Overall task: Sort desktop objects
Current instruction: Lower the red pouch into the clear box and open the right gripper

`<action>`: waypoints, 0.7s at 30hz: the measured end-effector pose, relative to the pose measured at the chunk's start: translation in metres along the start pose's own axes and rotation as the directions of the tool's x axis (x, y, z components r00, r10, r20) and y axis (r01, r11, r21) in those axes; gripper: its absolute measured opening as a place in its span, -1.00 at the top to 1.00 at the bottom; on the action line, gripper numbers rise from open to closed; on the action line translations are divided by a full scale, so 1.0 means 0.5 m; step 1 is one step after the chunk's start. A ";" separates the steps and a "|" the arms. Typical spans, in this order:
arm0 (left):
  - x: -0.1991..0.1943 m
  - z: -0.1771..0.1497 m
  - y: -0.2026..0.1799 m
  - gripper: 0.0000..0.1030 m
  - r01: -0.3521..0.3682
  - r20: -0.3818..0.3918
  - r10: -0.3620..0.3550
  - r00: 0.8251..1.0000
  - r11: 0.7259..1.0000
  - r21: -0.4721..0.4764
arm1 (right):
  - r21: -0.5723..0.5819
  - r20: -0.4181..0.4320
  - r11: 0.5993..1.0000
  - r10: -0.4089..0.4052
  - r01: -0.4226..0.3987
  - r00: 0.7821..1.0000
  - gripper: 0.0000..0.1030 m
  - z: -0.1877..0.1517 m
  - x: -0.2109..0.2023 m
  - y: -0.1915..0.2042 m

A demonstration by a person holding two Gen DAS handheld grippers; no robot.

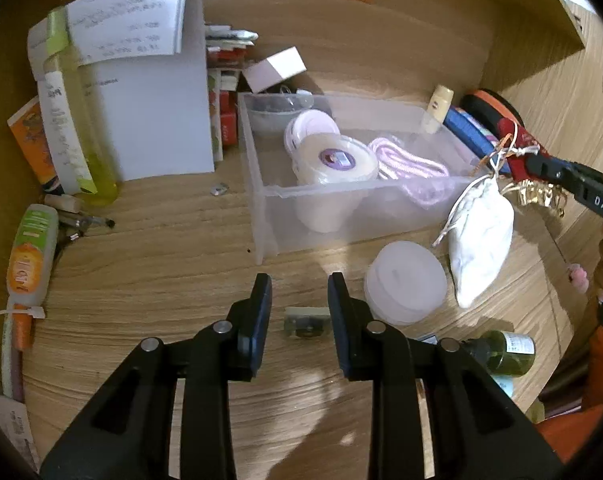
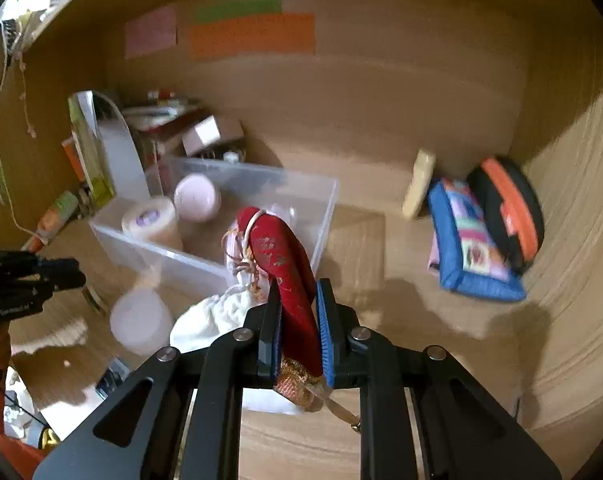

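My right gripper [image 2: 297, 284] is shut on a red brocade pouch [image 2: 285, 264]. A white drawstring pouch [image 2: 217, 316] hangs from it by tangled cords. In the left wrist view the same gripper [image 1: 521, 156] holds the red pouch [image 1: 517, 136] beside the right end of the clear bin [image 1: 361, 188], with the white pouch [image 1: 481, 236] dangling above the desk. My left gripper [image 1: 299, 280] is low over the desk in front of the bin. Its jaws are closed in on a small beige-and-dark block [image 1: 305, 320].
The bin [image 2: 261, 168] holds a white tub [image 1: 333, 160], a pink lid and striped cord. A frosted round jar [image 1: 405, 282] and a green bottle [image 1: 505, 352] stand close by. A blue patchwork pouch [image 2: 469, 240] and black-orange case [image 2: 509, 208] sit right. Papers and a yellow bottle [image 1: 89, 140] stand left.
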State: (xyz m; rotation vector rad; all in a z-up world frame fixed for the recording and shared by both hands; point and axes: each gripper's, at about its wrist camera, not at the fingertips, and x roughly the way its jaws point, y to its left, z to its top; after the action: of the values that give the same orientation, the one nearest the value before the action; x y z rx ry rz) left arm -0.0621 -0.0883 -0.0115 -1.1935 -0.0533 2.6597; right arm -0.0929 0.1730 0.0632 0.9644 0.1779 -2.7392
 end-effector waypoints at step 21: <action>0.071 -0.035 -0.026 0.15 0.007 -0.132 0.002 0.991 0.998 0.061 | -0.089 -0.090 0.996 0.005 -0.013 0.996 0.73 0.064 0.169 0.056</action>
State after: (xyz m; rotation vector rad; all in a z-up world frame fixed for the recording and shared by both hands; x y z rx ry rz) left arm -0.0696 -0.0691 -0.0475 -1.3443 0.0485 2.5537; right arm -0.1689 0.1250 0.0336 1.0620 0.3080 -2.6567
